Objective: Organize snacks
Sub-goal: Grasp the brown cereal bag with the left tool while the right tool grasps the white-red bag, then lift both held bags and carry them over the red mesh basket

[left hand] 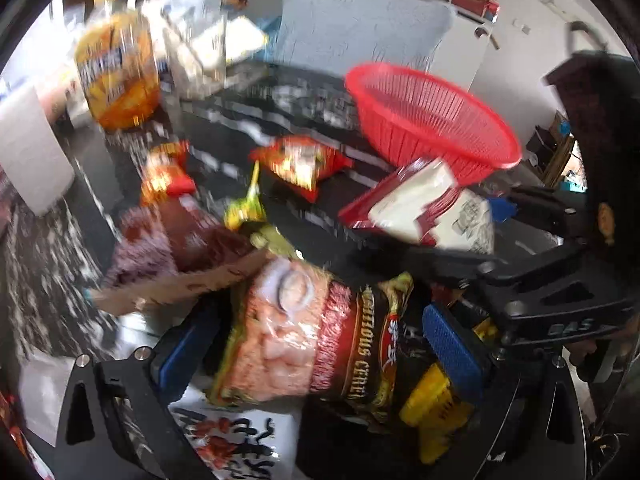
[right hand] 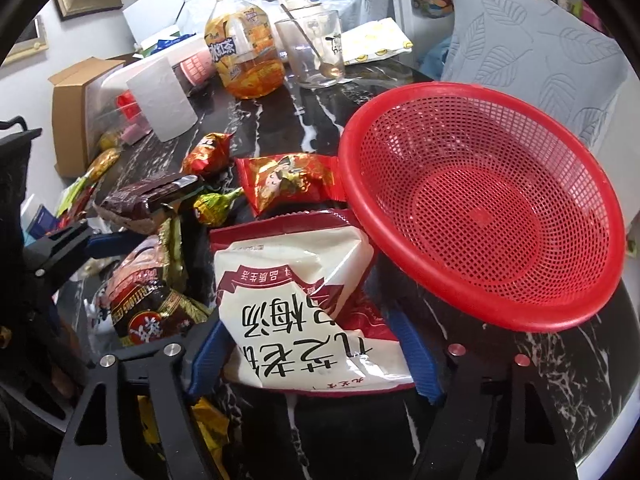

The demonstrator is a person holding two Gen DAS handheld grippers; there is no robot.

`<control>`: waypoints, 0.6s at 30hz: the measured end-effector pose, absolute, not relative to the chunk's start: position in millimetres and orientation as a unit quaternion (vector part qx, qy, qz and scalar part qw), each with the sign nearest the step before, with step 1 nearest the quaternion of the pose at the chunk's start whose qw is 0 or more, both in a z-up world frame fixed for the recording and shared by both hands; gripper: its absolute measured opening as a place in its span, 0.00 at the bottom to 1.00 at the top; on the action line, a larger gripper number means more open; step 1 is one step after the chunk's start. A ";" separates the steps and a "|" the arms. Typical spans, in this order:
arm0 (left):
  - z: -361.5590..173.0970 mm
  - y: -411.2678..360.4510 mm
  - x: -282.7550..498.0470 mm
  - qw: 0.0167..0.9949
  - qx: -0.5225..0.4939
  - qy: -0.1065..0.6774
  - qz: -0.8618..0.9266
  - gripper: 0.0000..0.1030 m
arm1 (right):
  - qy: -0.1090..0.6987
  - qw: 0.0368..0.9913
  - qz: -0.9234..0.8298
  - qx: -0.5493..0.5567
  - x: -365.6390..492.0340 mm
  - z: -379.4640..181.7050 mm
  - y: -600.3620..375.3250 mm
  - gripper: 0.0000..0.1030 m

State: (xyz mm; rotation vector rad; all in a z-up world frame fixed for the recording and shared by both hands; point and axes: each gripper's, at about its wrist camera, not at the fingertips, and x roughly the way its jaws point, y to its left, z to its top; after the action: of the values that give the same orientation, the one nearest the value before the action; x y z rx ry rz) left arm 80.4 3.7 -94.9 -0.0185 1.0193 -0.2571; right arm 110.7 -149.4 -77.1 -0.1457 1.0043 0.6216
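both tongs are loaded, which fits sorting loose snacks into one container. the right gripper (right hand: 312, 360) is clenched on the white-and-red pouch (right hand: 296, 304), its blue pads (right hand: 206, 360) pressing the pouch's lower edges from either side, so the bag juts forward along the fingers with its top corner just at the rim of the red basket (right hand: 480, 208). the basket lies ahead and to the right of these tongs, empty and tilted with its open mouth toward them, a convenient angle for dropping something in.

the left gripper (left hand: 320, 344) grips the pink-and-black snack bag (left hand: 304, 332) around its middle, one blue pad (left hand: 456, 348) on its right flank and the other mostly hidden behind the bag (the left view is smeared by motion, so finer detail is lost). from these tongs the basket (left hand: 432, 120) sits farther ahead and to the right, beyond the other gripper and its pouch (left hand: 412, 204).

ahead of both tongs, loose items remain on the dark marble table (right hand: 580, 364): a red snack packet (right hand: 288, 180) touching the basket's near-left rim, a small yellow-green wrapped candy (right hand: 214, 206), a reddish-gold candy (right hand: 208, 154) and a brown chocolate bar (right hand: 148, 196). judging by the empty basket, the job has barely started; the pouch looks closest to going in.
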 end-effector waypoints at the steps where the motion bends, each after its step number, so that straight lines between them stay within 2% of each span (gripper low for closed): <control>1: -99.1 5.0 82.0 0.860 -0.017 0.496 -0.123 0.99 | 0.471 0.829 0.292 -0.069 109.8 -77.2 -150.2 0.73; 4: -101.4 4.9 79.7 0.870 0.001 0.480 -0.116 0.94 | 0.465 0.833 0.290 -0.072 105.2 -75.9 -154.5 0.72; 6: -101.6 4.4 77.5 0.876 0.009 0.468 -0.113 0.74 | 0.459 0.838 0.286 -0.075 102.2 -74.8 -158.2 0.72; 8: -102.1 2.7 75.3 0.881 0.018 0.462 -0.102 0.65 | 0.458 0.840 0.283 -0.068 100.6 -74.3 -163.0 0.71; 18: -93.7 -5.1 73.5 0.882 0.013 0.461 -0.100 0.62 | 0.446 0.851 0.275 -0.043 92.2 -72.8 -184.3 0.69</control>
State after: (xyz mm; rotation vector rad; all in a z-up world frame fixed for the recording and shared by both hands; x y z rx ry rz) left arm 73.5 -5.1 -93.7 0.0271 0.9595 -0.2080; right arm 92.2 -184.3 -72.8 -0.0904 0.9385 0.5799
